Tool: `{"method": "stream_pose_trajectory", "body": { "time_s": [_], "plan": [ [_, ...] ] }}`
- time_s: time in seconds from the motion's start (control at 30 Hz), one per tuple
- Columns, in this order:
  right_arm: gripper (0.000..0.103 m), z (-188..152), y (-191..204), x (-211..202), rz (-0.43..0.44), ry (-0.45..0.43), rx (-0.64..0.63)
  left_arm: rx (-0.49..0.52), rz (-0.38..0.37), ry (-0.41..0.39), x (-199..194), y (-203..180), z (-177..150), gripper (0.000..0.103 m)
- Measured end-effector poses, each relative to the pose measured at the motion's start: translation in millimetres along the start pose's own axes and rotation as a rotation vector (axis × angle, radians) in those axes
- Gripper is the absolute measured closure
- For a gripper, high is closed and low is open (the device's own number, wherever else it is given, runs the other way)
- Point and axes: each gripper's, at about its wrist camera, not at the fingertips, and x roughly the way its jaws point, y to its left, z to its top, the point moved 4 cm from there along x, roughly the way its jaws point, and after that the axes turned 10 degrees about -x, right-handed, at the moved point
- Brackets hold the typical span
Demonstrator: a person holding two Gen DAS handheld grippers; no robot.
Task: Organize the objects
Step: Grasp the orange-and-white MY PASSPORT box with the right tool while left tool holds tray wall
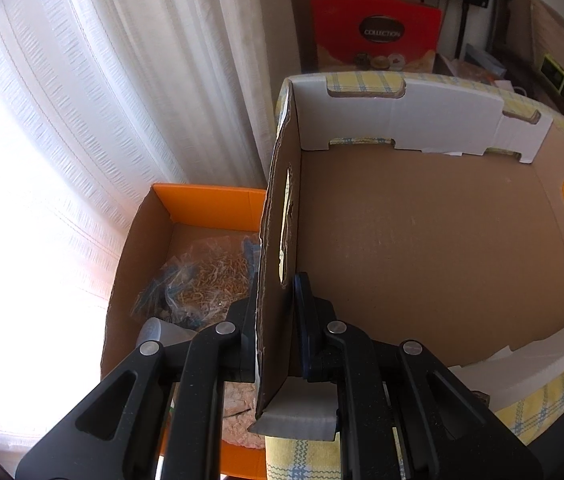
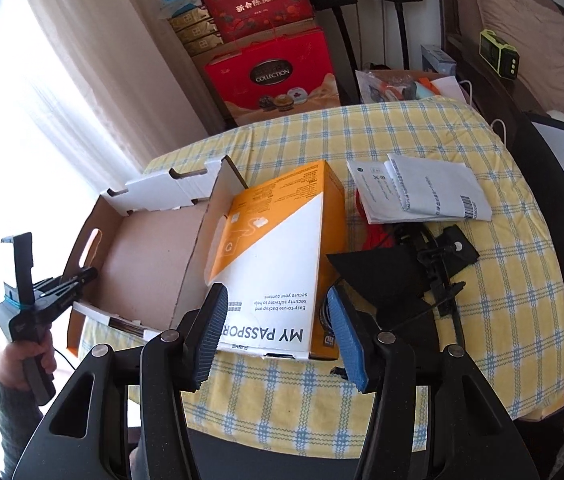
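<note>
Fingers (image 1: 302,304) on my left gripper (image 1: 276,312) clenching cardboard tray wall (image 1: 278,240); right gripper (image 2: 278,320) fingers (image 2: 344,336) standing half-spread, hovering over orange-white box (image 2: 278,264), touching nothing.

The white-and-orange cardboard product box (image 2: 278,264) lying on the checked tablecloth is showing "MY PASSPOR", cut off by a gripper finger, with "Easy-to-use backup and secure your content." beside it, all upside down. The big red gift box (image 2: 272,76) at the back is wearing a dark oval badge reading "COLLECTION". The red carton (image 2: 256,2) stacked above is showing gold Chinese characters, "新会陈皮茶". The folded white leaflet (image 2: 434,190) is carrying a barcode, print too small.
</note>
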Motion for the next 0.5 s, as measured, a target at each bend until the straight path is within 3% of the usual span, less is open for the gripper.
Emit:
{"method": "stream_pose_trajectory", "body": {
  "time_s": [0.3, 0.5],
  "plan": [
    [0.050, 21.6, 43.1, 3.4, 0.061, -0.042, -0.098, -0.029, -0.012, 0.021, 2.4, 16.8, -4.4, 0.091],
    [0.051, 36.0, 53.3, 4.7, 0.220, -0.043, -0.071, -0.032, -0.022, 0.026, 2.9, 18.1, -5.0, 0.091]
  ]
}}
